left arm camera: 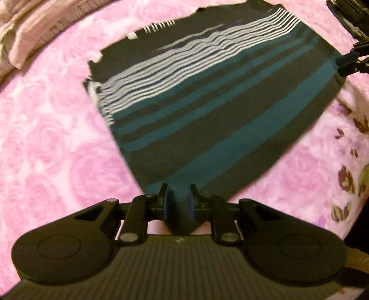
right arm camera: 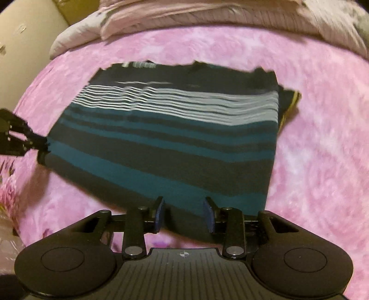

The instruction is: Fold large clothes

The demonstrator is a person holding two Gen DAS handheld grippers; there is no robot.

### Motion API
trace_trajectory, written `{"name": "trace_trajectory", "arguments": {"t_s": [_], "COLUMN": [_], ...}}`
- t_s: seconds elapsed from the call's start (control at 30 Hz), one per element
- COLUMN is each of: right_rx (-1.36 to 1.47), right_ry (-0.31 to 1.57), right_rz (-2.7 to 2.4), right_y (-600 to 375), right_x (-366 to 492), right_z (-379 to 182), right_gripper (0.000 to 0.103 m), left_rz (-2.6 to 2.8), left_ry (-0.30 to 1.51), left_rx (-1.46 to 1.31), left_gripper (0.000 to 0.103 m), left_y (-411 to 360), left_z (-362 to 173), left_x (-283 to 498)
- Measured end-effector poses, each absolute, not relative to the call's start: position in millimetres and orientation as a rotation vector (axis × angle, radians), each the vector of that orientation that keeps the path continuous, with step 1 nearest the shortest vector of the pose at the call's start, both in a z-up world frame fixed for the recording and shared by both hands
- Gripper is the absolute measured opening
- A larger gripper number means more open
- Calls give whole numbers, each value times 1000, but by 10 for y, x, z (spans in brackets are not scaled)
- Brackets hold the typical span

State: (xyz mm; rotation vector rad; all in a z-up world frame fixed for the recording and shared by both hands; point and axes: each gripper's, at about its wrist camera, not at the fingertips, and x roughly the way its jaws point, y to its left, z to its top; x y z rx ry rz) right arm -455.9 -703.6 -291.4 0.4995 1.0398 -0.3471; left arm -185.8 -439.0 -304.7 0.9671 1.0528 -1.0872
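Bed with pink blanket (right arm camera: 311,150) carries striped garment (right arm camera: 173,138), spread flat.
Garment stretches away from both holders; stripes run side to side.
Left hand-held gripper (left arm camera: 178,203) pinches near corner.
Right hand-held gripper (right arm camera: 183,215) pads apart, hem between them, grip unclear.

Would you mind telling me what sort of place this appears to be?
Most likely a bedroom: the striped garment lies on a bed's pink fleece blanket, with bunched pale bedding at its far edge.

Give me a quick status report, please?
Left hand-held gripper shut on shirt corner. Right hand-held gripper open around hem. Nothing on pink blanket obstructing.
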Motion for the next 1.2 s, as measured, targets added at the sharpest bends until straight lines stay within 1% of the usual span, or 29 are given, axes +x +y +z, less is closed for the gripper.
{"name": "trace_trajectory", "arguments": {"t_s": [0.07,0.1,0.13,0.17,0.23,0.27,0.3,0.33,0.37,0.4,0.43,0.47,0.53,0.6,0.67,0.73,0.8,0.9,1.0,1.1,1.17,1.2], "right_rx": [477,467,454,444,422,412,401,385,365,345,324,300,272,265,229,144,68,-51,-290,-432,-477,-443], "right_ry": [1031,1026,1019,1016,1018,1016,1015,1015,1016,1016,1019,1027,1046,1069,1089,1109,1122,1153,1196,1162,1136,1129], "right_rz": [-356,-361,-368,-374,-388,-392,-397,-403,-414,-426,-440,-458,-488,-489,-472,-447,-431,-388,-334,-285,-281,-281], "right_y": [-6924,-6865,-6778,-6688,-6489,-6386,-6280,-6178,-6058,-5907,-5762,-5589,-5320,-5034,-4790,-4535,-4348,-4153,-3940,-3843,-3820,-3854], "right_x": [-4545,-4517,-4477,-4439,-4301,-4222,-4126,-4036,-3927,-3819,-3716,-3583,-3355,-3062,-2769,-2475,-2263,-2042,-1927,-1882,-1833,-1810], "right_z": [-2796,-2767,-2707,-2661,-2592,-2564,-2538,-2520,-2501,-2493,-2490,-2501,-2565,-2688,-2814,-2935,-3066,-3329,-3593,-3755,-3829,-3824], "right_gripper": [46,52,55,56,59,59,60,61,61,62,63,63,64,64,64,64,64,64,64,63,57,41], "left_rz": [-1094,-1101,-1111,-1133,-1172,-1195,-1224,-1259,-1293,-1330,-1364,-1411,-1481,-1562,-1640,-1696,-1733,-1770,-1802,-1841,-1858,-1867], "left_ry": [1038,1032,1025,1011,972,949,924,893,860,823,790,745,659,512,370,269,224,169,133,107,68,44], "left_rx": [979,985,990,997,1024,1041,1055,1068,1084,1101,1115,1133,1192,1270,1309,1331,1363,1395,1413,1447,1472,1489], "left_gripper": [14,14,14,14,17,23,31,36,46,58,64,74,81,90,95,96,96,96,97,97,97,97], "left_y": [-4309,-4278,-4242,-4207,-4137,-4111,-4087,-4063,-4038,-4021,-4019,-3997,-3964,-3901,-3843,-3816,-3848,-3889,-3947,-3993,-4002,-4016], "left_z": [-2924,-2871,-2820,-2776,-2705,-2686,-2676,-2671,-2670,-2688,-2711,-2728,-2751,-2735,-2723,-2761,-2859,-3001,-3130,-3249,-3308,-3339], "left_x": [-1828,-1812,-1797,-1768,-1729,-1685,-1628,-1563,-1500,-1419,-1341,-1248,-1116,-1019,-926,-820,-737,-666,-617,-569,-557,-548]}}
